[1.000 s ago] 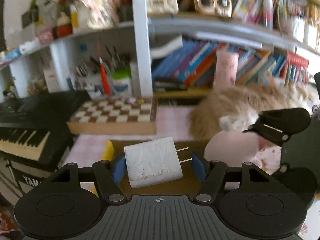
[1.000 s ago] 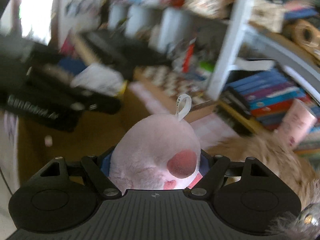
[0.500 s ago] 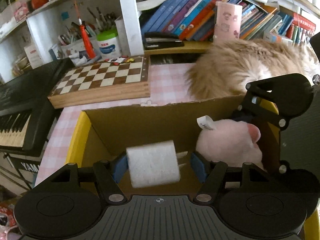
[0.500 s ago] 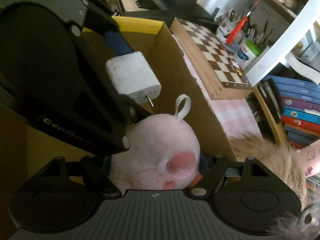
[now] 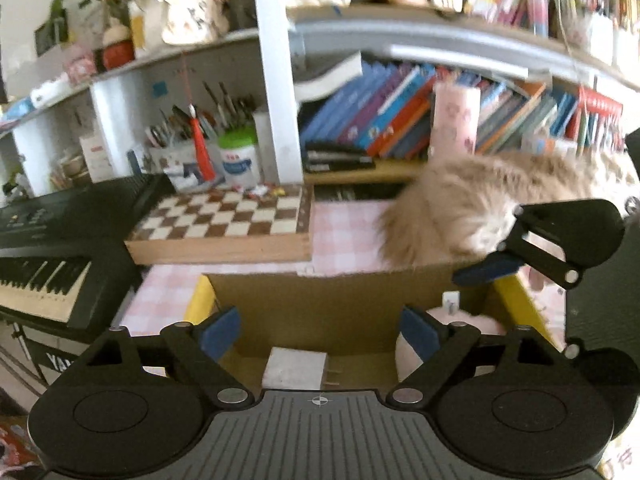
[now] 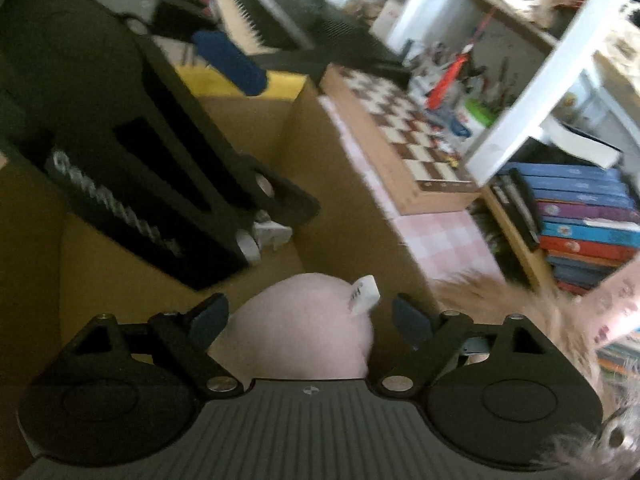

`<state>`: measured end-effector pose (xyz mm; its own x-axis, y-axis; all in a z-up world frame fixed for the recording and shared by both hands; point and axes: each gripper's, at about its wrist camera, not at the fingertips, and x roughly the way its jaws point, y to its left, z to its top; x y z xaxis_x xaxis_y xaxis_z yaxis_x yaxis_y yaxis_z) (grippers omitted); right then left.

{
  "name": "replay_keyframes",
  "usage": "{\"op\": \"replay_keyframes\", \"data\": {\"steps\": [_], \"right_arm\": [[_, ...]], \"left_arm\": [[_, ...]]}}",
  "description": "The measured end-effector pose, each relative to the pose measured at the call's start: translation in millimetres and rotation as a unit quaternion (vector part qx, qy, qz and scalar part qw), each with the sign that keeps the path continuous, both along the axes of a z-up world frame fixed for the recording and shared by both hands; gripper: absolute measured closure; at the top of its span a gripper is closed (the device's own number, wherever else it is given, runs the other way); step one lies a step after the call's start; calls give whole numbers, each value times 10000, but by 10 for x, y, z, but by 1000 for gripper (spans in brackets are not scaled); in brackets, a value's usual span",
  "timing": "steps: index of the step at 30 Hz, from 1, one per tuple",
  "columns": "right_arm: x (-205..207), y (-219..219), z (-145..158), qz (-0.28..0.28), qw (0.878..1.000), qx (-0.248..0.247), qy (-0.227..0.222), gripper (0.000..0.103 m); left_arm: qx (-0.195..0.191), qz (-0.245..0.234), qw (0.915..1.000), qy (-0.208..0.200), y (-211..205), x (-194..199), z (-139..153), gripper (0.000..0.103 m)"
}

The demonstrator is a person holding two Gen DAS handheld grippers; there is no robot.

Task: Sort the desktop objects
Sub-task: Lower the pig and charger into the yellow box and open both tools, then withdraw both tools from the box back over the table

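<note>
The left gripper [image 5: 318, 330] is spreading its jaws, and its blue rubber pads [image 5: 220, 330] stand clear on both sides of a white plug adapter [image 5: 295, 368]. The adapter is a blocky, matte plastic cube with two thin metal prongs on its right side, and it lies low inside a brown cardboard box [image 5: 320, 304] with a rough, torn top edge and yellow flaps at its sides. The right gripper [image 6: 310, 318] is also widening, and its pads do not press on the pink plush toy [image 6: 296, 336] below them. The toy is round and soft, with a short nap and a small white fabric tag bearing dark print too small to read; it too sits in the box, against the inner wall.

From the right wrist, pale lettering runs along the black body of the left gripper, too blurred to make out. Behind the box lies a wooden chessboard [image 5: 224, 220] with brown and cream squares on a pink checked cloth [image 5: 344, 228]. A black keyboard [image 5: 44, 276] sits at the left, with "YA" showing on its front. A fluffy tan heap of fur [image 5: 460, 216] lies on the cloth before a shelf of glossy books [image 5: 380, 116].
</note>
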<state>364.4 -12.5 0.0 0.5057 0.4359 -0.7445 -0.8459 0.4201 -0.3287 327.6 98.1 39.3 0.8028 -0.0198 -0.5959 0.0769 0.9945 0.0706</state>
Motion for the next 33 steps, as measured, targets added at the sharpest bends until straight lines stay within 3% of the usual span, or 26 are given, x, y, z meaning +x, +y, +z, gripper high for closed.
{"op": "replay_keyframes", "data": {"steps": [6,12,23,33], "right_arm": [[-218,-237,314,-356,9966,708,-216,14],[-453,-520,598,-988,9838,1361,-614,13],[-1011,-984,810,-1845,9575,1944,-1063,13],[-1611,-1252,775,-3127,9115,2476,-1002,11]], "left_arm": [[-183,39,9987,-477,-31,-305,273,9],[-265,-2,9956,-902,-127,-644,476,8],[-489,214,9919,-1149,-211,-1196,535,4],[-640,631,9899,-1100,-110,-1860,443,4]]}}
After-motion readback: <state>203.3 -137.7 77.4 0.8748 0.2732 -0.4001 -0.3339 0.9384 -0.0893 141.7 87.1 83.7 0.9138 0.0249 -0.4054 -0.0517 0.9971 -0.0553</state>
